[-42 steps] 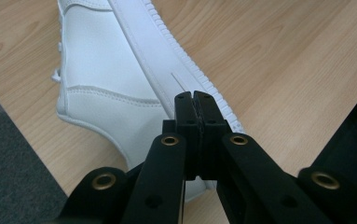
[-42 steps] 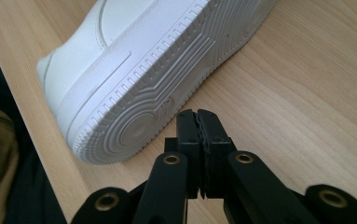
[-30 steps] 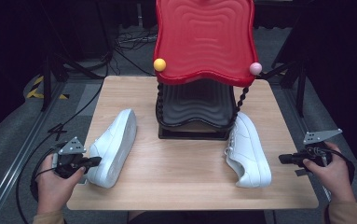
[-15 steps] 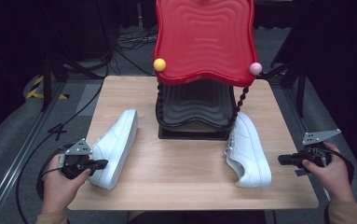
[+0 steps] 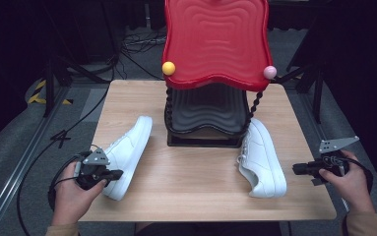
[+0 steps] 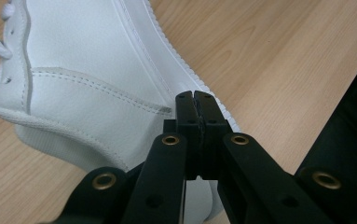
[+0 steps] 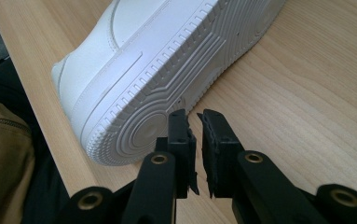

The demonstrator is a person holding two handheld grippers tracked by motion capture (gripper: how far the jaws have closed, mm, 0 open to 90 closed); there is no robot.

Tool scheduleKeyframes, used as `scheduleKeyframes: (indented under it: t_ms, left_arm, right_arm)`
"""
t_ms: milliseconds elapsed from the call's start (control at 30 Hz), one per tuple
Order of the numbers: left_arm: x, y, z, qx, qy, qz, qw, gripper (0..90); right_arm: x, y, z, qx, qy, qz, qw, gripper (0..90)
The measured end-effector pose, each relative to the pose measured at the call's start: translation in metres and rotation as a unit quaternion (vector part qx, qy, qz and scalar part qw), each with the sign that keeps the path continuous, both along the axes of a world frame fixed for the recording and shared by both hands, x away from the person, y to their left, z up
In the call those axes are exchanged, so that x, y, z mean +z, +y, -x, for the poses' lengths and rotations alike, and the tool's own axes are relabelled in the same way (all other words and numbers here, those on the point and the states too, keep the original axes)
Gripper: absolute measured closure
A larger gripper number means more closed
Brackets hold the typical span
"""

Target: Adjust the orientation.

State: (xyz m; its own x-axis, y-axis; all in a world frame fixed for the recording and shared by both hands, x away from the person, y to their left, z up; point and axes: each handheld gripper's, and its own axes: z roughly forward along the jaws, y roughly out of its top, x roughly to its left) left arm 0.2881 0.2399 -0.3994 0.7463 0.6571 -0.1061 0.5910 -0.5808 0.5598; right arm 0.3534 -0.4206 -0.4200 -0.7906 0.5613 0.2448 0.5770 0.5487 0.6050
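Note:
A white sneaker (image 5: pixel 127 152) stands upright on the left of the wooden table (image 5: pixel 196 196). My left gripper (image 5: pixel 117 174) is at its heel, jaws shut with nothing between them. In the left gripper view the closed tips (image 6: pixel 195 97) sit just over the heel side of that sneaker (image 6: pixel 83 93). A second white sneaker (image 5: pixel 262 157) lies on its side at the right. My right gripper (image 5: pixel 298 169) points at it from the table's right edge. Its jaws (image 7: pixel 194 115) have just been opening and stand a little apart with nothing between them. They face the sole of this sneaker (image 7: pixel 167 60).
A shoe rack stands at the back middle of the table, with a red wavy top shelf (image 5: pixel 215 39) over a black lower shelf (image 5: pixel 208 108). A yellow ball (image 5: pixel 168 68) and a pink ball (image 5: pixel 269 72) cap its twisted posts. Cables lie on the floor at the left.
My left hand has moved right, bringing its gripper up to the left sneaker's heel. The right hand and both sneakers have stayed put.

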Motion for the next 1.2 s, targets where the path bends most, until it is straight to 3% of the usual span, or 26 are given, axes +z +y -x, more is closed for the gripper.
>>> scheduleKeyframes:
  t_ms: [100,200,367,400,433,467,533,667,733,800,1000,1200]
  left_arm:
    - [-0.002,-0.009,-0.001,-0.014,0.008,0.006,0.9999,89.8]
    - [-0.003,-0.019,-0.002,-0.029,0.012,-0.002,0.9995,89.9]
    - [-0.005,-0.038,-0.004,-0.053,0.035,-0.009,0.998,89.5]
    - [-0.005,-0.038,-0.004,-0.053,0.035,-0.009,0.998,87.8]
    - [-0.005,-0.047,-0.003,-0.057,0.046,-0.023,0.997,87.8]
    - [-0.005,-0.047,-0.003,-0.057,0.046,-0.023,0.997,80.5]
    - [-0.003,-0.055,-0.002,-0.063,0.042,-0.038,0.9964,77.7]
    - [0.0,-0.057,0.0,-0.07,0.042,-0.016,0.9966,71.3]
    - [0.006,-0.057,0.002,-0.072,0.027,0.0,0.997,65.7]
    - [0.014,-0.055,0.005,-0.055,0.009,-0.012,0.9984,60.2]
    - [0.021,-0.045,0.007,-0.032,-0.017,-0.007,0.9993,47.8]
    - [0.021,-0.043,0.008,-0.028,-0.002,-0.013,0.9995,43.9]
  right_arm:
    - [0.001,0.0,0.001,0.001,-0.002,-0.002,1.0,81.9]
    - [0.001,0.0,0.001,0.003,-0.004,-0.003,1.0,81.8]
    - [0.0,0.0,0.001,0.005,-0.003,-0.002,1.0,81.5]
    - [0.0,0.0,0.001,0.005,-0.003,-0.002,1.0,81.5]
    - [0.0,0.0,0.002,0.005,-0.003,-0.002,1.0,81.3]
    - [0.0,0.0,0.002,0.005,-0.003,-0.002,1.0,81.3]
    - [0.0,0.001,0.002,0.007,-0.003,-0.002,1.0,81.0]
    - [0.0,0.002,0.002,0.009,-0.003,-0.001,1.0,80.3]
    - [0.0,0.002,0.002,0.01,-0.004,-0.002,0.9999,80.1]
    - [0.0,0.001,0.002,0.01,-0.004,-0.002,0.9999,79.9]
    - [-0.001,0.002,0.001,0.01,-0.001,-0.003,0.9999,78.3]
    - [-0.001,0.003,0.001,0.009,0.002,-0.005,0.9999,77.5]
